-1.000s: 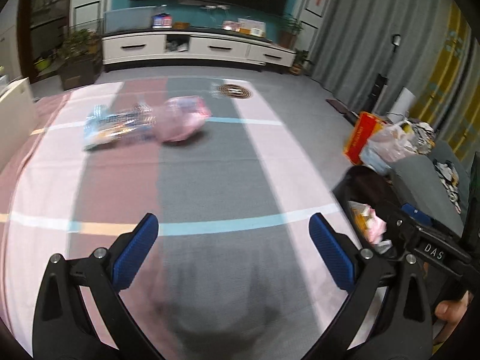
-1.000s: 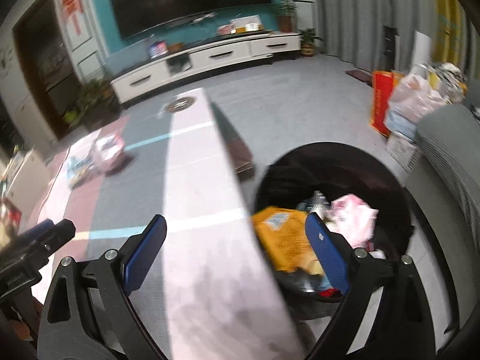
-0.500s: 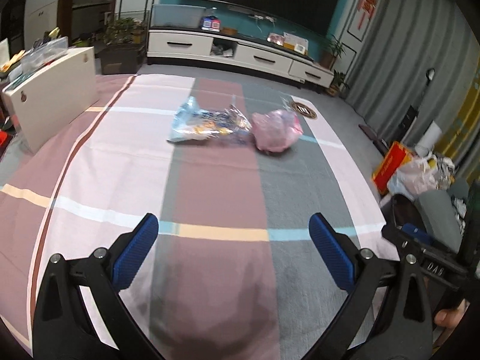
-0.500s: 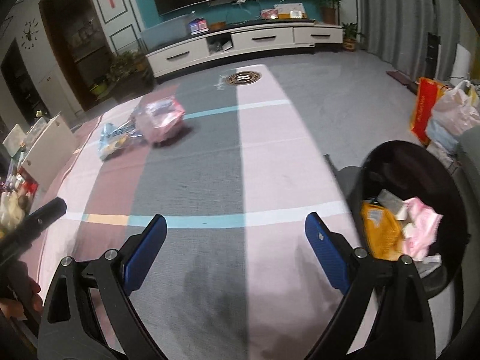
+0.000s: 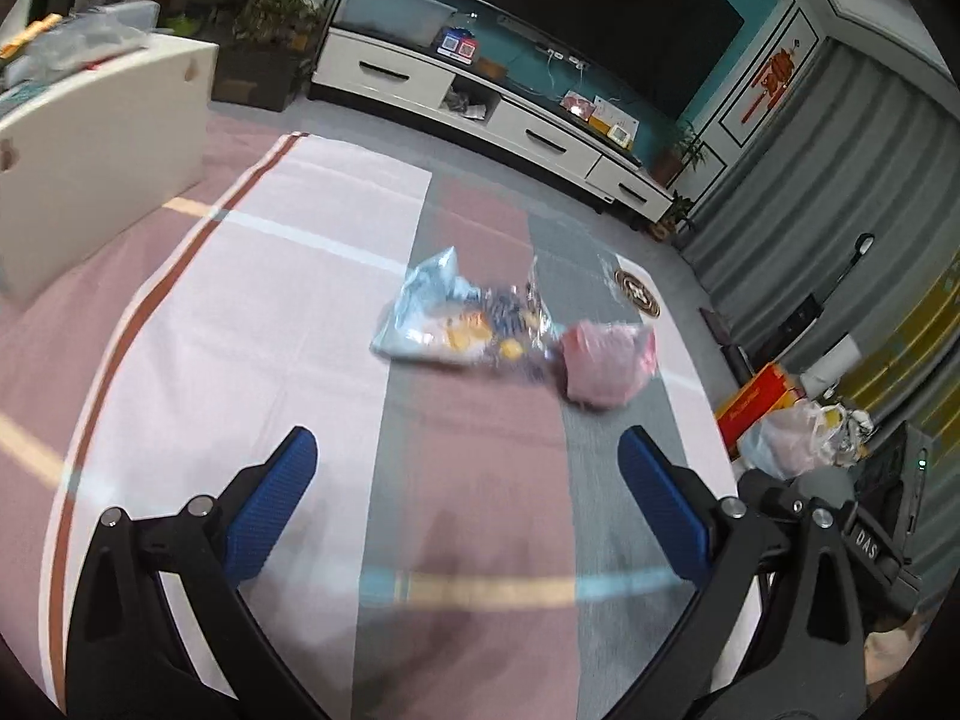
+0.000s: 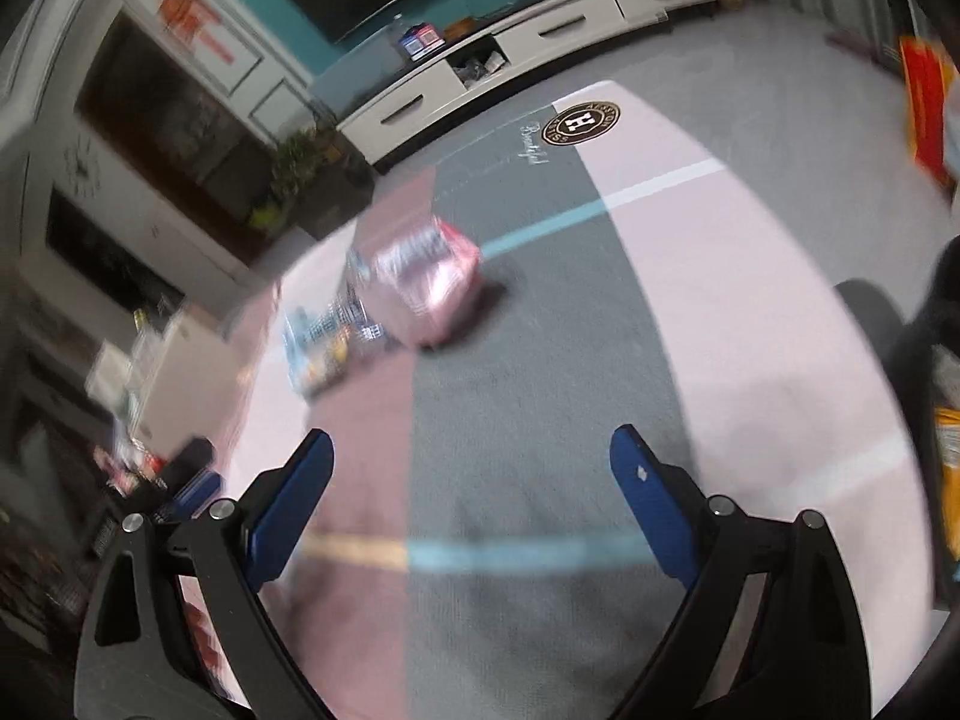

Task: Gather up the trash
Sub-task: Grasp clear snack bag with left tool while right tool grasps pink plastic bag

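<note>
A crumpled blue snack wrapper (image 5: pixel 462 318) and a pink bag (image 5: pixel 606 363) lie side by side on the striped rug (image 5: pixel 270 324). My left gripper (image 5: pixel 468 504) is open and empty, a short way in front of them. In the right wrist view the pink bag (image 6: pixel 426 288) and the blue wrapper (image 6: pixel 324 342) lie ahead and left of my right gripper (image 6: pixel 471 507), which is open and empty. The black trash bin (image 6: pixel 936 360) holding wrappers is at the right edge.
A white TV cabinet (image 5: pixel 480 114) runs along the far wall. A white box-like piece of furniture (image 5: pixel 90 156) stands left of the rug. A red box and filled plastic bags (image 5: pixel 792 420) sit on the floor at the right.
Both grippers have swung left, away from the bin, and moved closer to the blue wrapper and pink bag. Both stay open and empty.
</note>
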A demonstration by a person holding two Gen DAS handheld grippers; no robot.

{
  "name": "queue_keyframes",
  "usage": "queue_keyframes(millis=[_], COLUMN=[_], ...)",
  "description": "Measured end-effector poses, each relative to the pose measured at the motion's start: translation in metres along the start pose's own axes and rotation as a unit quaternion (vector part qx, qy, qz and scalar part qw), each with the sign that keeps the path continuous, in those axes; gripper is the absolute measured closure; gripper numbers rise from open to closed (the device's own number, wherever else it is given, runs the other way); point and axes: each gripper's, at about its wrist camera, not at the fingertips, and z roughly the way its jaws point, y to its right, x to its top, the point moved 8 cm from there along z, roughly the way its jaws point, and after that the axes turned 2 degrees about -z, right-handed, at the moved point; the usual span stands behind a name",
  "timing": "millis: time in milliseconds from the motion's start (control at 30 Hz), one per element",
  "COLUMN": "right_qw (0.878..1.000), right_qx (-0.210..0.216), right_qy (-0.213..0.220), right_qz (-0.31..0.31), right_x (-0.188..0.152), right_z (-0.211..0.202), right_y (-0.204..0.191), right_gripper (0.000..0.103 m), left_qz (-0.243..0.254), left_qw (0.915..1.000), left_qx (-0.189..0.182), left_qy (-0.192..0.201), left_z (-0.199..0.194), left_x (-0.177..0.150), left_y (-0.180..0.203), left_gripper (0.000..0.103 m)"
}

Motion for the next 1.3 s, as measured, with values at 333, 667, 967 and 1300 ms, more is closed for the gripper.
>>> queue_keyframes(millis=[333, 667, 967, 1300], right_qw=[0.999, 0.997, 0.999, 0.998], right_qx=[0.008, 0.021, -0.027, -0.047], right_qy=[-0.015, -0.024, -0.014, 0.036], right_qz=[0.041, 0.063, 0.03, -0.022], right_x=[0.046, 0.06, 0.059, 0.041], right_z=[0.069, 0.116, 0.113, 0.031], right_y=[-0.009, -0.026, -0.024, -0.013], right_gripper=[0.011, 0.018, 0.048, 0.051], left_qz=[0.062, 0.108, 0.11, 0.143], left_qw=[0.998, 0.9936, 0.9925, 0.9875], left_qx=[-0.003, -0.026, -0.03, -0.066], left_qy=[0.012, -0.021, -0.045, -0.011], left_z=[0.069, 0.115, 0.114, 0.049], left_x=[0.056, 0.061, 0.041, 0.009], left_y=[-0.002, 0.007, 0.011, 0.071], left_gripper=[0.004, 0.04, 0.087, 0.088])
